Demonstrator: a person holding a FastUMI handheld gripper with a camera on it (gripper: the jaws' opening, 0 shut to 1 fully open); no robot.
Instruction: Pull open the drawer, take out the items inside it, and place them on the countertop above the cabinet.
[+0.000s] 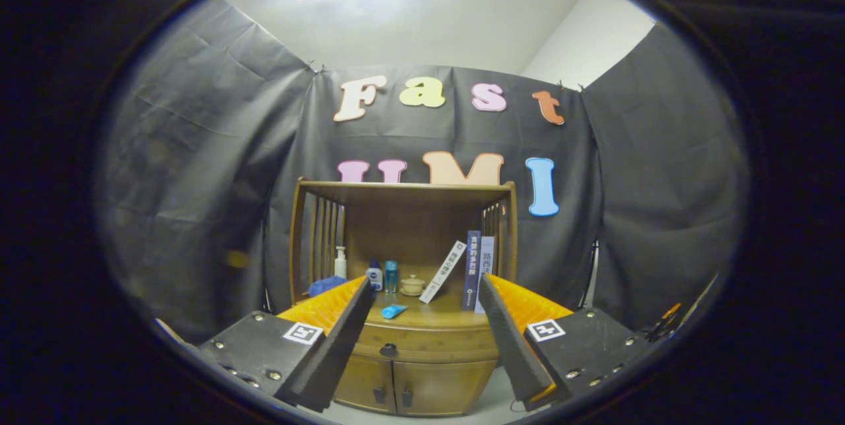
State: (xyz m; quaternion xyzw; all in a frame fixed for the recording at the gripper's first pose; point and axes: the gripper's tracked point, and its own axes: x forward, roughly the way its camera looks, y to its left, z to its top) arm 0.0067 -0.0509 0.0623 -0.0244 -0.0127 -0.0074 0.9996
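Straight ahead of the gripper (422, 319), beyond its two spread fingers, stands a wooden cabinet (412, 372) against the booth's black wall. Both fingers are wide apart and hold nothing; the cabinet front shows in the gap between them. The drawer (422, 340) sits shut directly under the countertop (432, 314), with a small dark knob (389, 350) at the middle of its front, and two doors below it carry dark handles of their own. On the countertop lie a blue tube (394, 311), a pump bottle (340, 262), a small blue jar (374, 275), a clear blue bottle (391, 276), a small lidded pot (413, 285), a blue cloth (327, 286) and three books (472, 270), one of them leaning. The drawer's contents are hidden, so nothing can be said of them. Judgement: the drawer front is rigid wood and should slide straight out if pulled squarely; the knob is the only sound point of hold, being small, round and probably smooth, so the fingers would need to close on it from either side and pull level, or they may slip off. The cabinet looks light enough to shift under a hard tug. Free space on the countertop lies near its front edge, around the tube.
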